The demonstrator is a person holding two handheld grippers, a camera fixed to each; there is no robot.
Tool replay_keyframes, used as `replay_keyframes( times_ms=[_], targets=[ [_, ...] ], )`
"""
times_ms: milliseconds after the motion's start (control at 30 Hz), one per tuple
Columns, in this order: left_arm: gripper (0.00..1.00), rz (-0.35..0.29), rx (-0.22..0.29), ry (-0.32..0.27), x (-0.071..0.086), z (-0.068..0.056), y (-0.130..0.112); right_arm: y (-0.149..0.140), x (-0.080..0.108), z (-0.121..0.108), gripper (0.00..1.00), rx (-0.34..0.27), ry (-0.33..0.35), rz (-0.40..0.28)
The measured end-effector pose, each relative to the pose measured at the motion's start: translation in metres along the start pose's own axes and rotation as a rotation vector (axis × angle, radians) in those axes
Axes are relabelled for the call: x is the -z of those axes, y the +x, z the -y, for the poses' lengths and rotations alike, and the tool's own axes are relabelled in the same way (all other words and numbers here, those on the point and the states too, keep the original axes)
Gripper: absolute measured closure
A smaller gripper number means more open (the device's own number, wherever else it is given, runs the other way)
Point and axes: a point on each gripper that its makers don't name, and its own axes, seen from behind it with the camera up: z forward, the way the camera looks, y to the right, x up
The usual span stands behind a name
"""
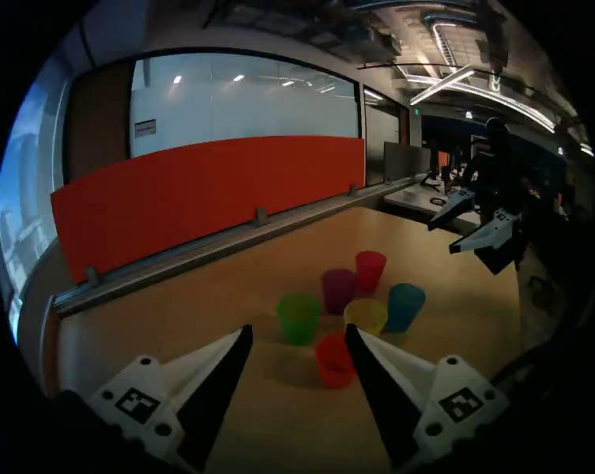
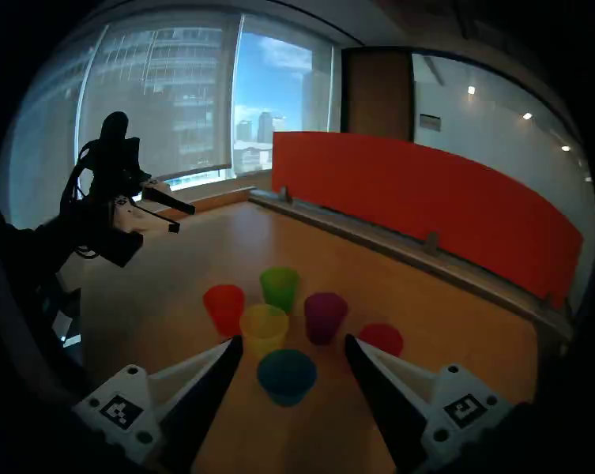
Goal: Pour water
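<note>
Left claw (image 1: 298,329) released, right claw (image 2: 293,339) released, six coloured cups (image 1: 366,316) clustered on table (image 1: 218,288), contents unclear.

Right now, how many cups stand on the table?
6, in the left gripper view: green cup left, purple cup and far red cup behind, yellow cup central, teal cup right, near red cup in front. None looks hidden.

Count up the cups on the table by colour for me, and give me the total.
Red cups: 2
Green cup: 1
Purple cup: 1
Yellow cup: 1
Blue cup: 1
Total: 6
</note>
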Motion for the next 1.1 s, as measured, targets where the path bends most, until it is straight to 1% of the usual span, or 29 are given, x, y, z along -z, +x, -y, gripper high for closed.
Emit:
replay_keyframes(
  times_ms=[267,467,767,1100],
  targets=[
    [0.14,0.022,-0.010,0.010,-0.008,0.004,-0.008,-0.014,-0.007,-0.001,0.00,0.021,-0.001,0.021],
    [0.14,0.030,-0.005,0.021,-0.012,0.007,-0.014,-0.026,-0.011,0.000,0.00,0.022,0.005,0.037],
    [0.14,0.056,-0.012,0.023,-0.017,0.004,-0.028,-0.048,-0.017,0.001,0.01,0.029,0.004,0.073],
    [0.14,0.061,-0.023,0.015,-0.022,0.002,-0.029,-0.066,-0.028,0.005,0.00,0.035,0.018,0.104]
  ],
)
